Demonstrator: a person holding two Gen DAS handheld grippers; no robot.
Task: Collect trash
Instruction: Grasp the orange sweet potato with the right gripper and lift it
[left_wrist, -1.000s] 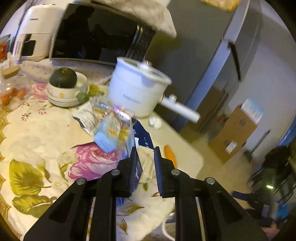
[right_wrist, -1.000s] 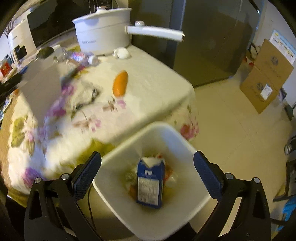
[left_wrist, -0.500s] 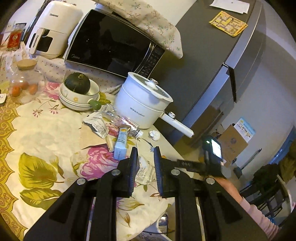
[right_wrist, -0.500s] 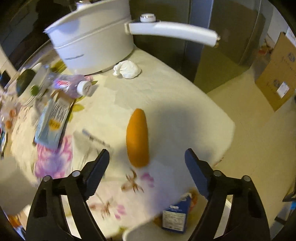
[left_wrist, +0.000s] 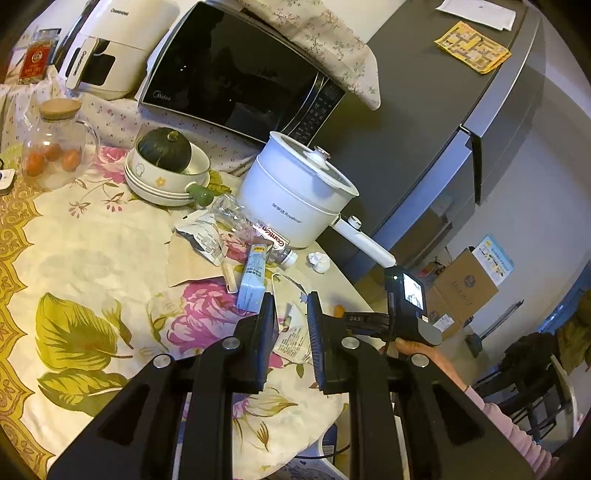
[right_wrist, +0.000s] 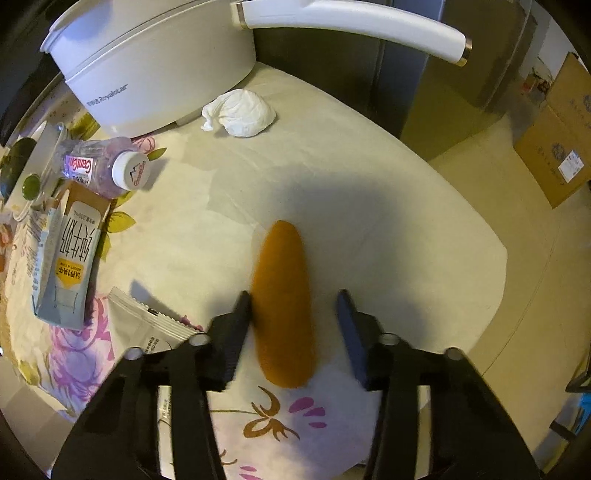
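Closing our right gripper around the orange carrot-like thing on the tablecloth; one pad touches, one doesn't. It looks light, stiff and smooth, so we grab its thick middle. Our left gripper holds nothing, jaws nearly shut.

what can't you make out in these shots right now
- Right wrist view: whether the right gripper, whose jaws have just been closing around the orange item, presses it yet; one finger is blurred.
- Left wrist view: that item nearly hidden behind the left gripper.
- Right wrist view: white wrapper partly under a finger.
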